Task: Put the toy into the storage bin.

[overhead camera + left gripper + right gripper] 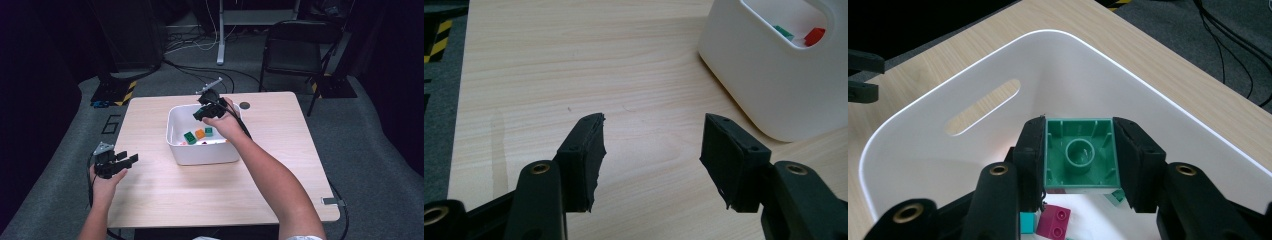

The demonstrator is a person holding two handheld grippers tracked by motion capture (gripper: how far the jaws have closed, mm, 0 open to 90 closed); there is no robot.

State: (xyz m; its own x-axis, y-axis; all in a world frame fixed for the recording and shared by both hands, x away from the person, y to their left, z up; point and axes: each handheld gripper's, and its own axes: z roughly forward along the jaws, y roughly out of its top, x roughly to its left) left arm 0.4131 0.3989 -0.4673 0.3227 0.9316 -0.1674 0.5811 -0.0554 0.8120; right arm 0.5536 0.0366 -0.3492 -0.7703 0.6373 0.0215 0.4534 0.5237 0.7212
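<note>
Two hand-held grippers: left hand-held gripper jaws apart, empty; right hand-held gripper clamps brick.
Brick: one green square plastic brick, hollow underside showing.
Tub: one white plastic tub.

From my seat the high view is soft and low in detail: the table is evenly lit from above, while the room to the far left and right sinks into near black. The white bin throws only a faint shadow. In the right gripper view its rim glares bright and the green brick is sharp. In the left gripper view the wood grain is crisp, the near jaws slightly soft, and the bin wall looks washed out.
</note>
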